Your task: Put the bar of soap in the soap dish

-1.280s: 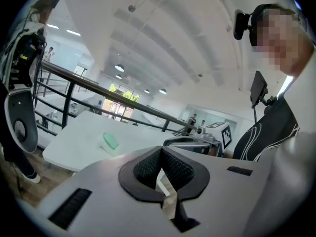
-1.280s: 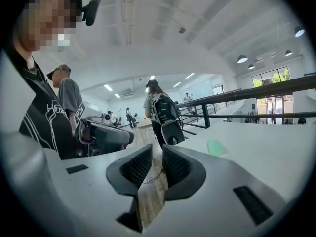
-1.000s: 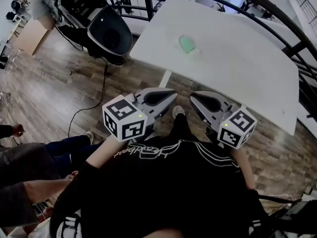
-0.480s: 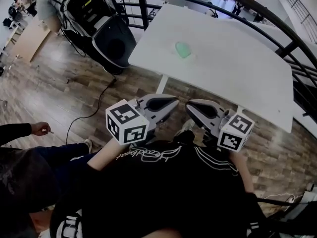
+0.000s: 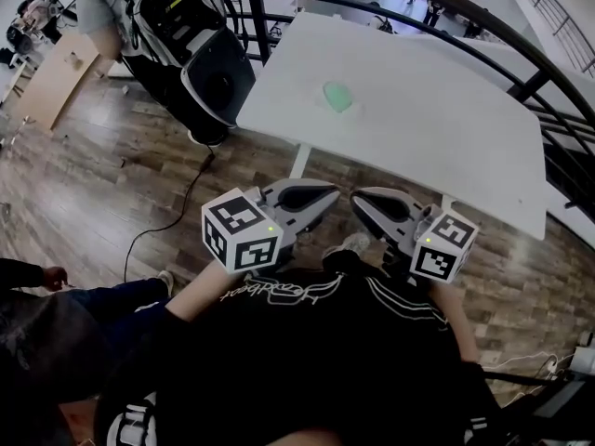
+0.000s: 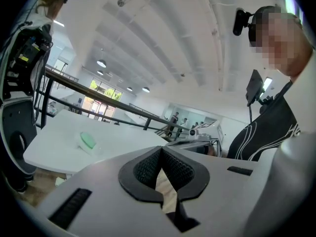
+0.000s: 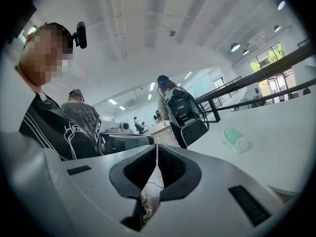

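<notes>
A white desk (image 5: 446, 110) stands on a wooden plank floor (image 5: 84, 175), with a black railing (image 5: 253, 17) curving round its far side. Off its left corner someone carries a bulky black backpack rig (image 5: 177, 21), and a black cable (image 5: 177, 214) snakes over the boards. At the lower left, a bystander's dark trouser leg (image 5: 102, 297) and hand (image 5: 51, 275) show.
</notes>
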### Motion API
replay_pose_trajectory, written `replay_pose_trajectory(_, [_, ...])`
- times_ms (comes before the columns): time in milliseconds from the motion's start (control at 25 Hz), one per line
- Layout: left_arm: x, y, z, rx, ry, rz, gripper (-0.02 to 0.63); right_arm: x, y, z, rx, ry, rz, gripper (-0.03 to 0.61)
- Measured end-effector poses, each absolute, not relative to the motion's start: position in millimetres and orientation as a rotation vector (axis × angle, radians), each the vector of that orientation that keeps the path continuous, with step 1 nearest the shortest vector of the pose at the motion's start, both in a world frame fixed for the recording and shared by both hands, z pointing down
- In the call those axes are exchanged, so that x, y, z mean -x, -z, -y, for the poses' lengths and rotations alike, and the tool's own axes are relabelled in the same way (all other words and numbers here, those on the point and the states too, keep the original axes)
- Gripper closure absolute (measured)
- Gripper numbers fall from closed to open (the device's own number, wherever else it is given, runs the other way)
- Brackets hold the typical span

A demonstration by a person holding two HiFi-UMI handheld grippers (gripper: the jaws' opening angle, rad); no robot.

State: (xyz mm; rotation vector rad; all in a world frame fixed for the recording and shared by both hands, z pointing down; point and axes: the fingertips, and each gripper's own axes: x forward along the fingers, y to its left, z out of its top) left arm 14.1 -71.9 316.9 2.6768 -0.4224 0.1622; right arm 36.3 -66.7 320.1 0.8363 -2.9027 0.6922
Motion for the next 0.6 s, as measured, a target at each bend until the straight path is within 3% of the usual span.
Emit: replay_pose_trajectory(600, [-11.7, -318.7, 79.1, -2.671, -0.150, 0.452, 0.606, -37.3, -321.0, 70.0, -0.804, -0.676, 2.896, 0.555])
